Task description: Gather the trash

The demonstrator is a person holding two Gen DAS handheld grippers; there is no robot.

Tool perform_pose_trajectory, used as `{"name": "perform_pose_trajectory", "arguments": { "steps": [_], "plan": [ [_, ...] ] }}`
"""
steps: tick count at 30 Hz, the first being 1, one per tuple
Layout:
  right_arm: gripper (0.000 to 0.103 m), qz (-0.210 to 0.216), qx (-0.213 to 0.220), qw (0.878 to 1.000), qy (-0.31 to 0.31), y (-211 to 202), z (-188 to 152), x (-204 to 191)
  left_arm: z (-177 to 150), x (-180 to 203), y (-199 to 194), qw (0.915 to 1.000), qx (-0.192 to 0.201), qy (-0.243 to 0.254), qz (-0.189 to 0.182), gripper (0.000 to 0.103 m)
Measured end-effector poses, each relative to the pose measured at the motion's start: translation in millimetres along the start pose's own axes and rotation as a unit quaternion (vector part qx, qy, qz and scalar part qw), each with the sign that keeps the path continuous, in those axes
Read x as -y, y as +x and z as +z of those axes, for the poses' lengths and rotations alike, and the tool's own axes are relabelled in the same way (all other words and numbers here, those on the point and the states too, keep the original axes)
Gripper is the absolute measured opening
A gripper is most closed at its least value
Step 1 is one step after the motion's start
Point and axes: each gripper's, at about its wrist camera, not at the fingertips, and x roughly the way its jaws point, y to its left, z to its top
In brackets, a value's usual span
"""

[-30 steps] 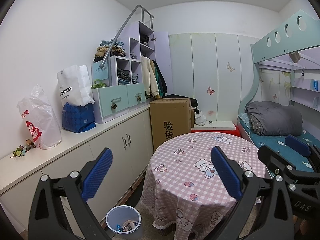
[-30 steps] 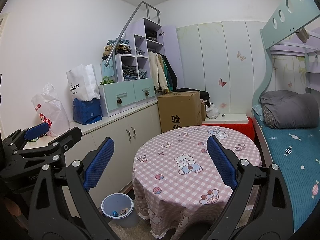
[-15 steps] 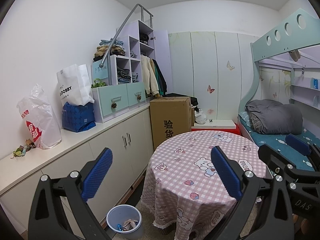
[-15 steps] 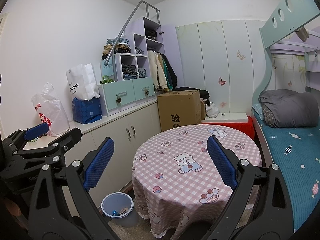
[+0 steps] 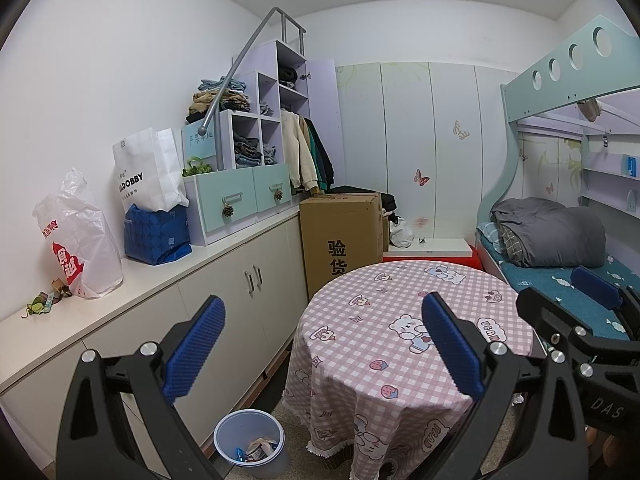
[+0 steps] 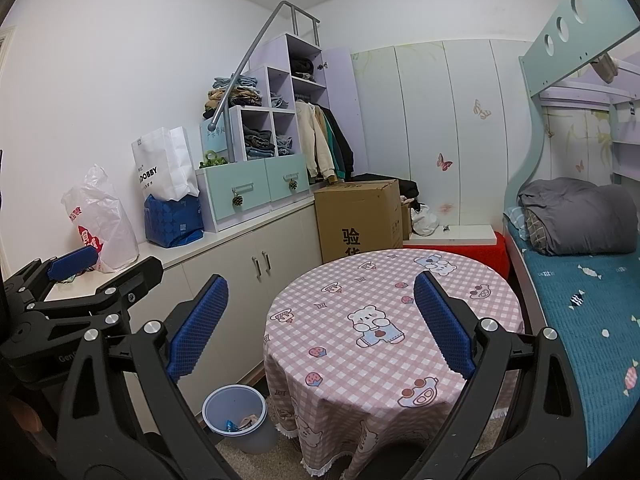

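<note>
Bedroom floor carries the trash bin (image 5: 251, 441), upright, mouth up, just left of the round worktop (image 5: 400, 344). I hold left gripper (image 5: 320, 344) and right gripper (image 6: 320, 320) released, empty. White bag (image 5: 146, 172) beyond the bin reads "DOBBY".

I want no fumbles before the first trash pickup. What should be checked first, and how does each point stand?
1. Left gripper open, holding nothing: ok.
2. Right gripper open, holding nothing: ok.
3. Trash bin upright beside the round table, opening unobstructed: ok.
4. Scraps on the countertop located: ok.
5. Scraps within the left gripper's reach: cannot tell.
</note>
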Motion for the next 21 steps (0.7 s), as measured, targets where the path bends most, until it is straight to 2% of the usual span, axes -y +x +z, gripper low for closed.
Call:
{"name": "perform_pose_trajectory", "arguments": {
  "steps": [13,21],
  "plan": [
    [0.092,0.002,-0.004,1.0,0.002,2.4,-4.9,-0.1,-2.7,-6.0,3.9,1.0,-0.004,0.001,0.001,0.097],
    [0.092,0.008,-0.02,1.0,0.01,24.4,-8.7,5.4,-9.6,-9.4,24.5,0.9996,-0.026,0.008,0.006,0.097]
  ]
}}
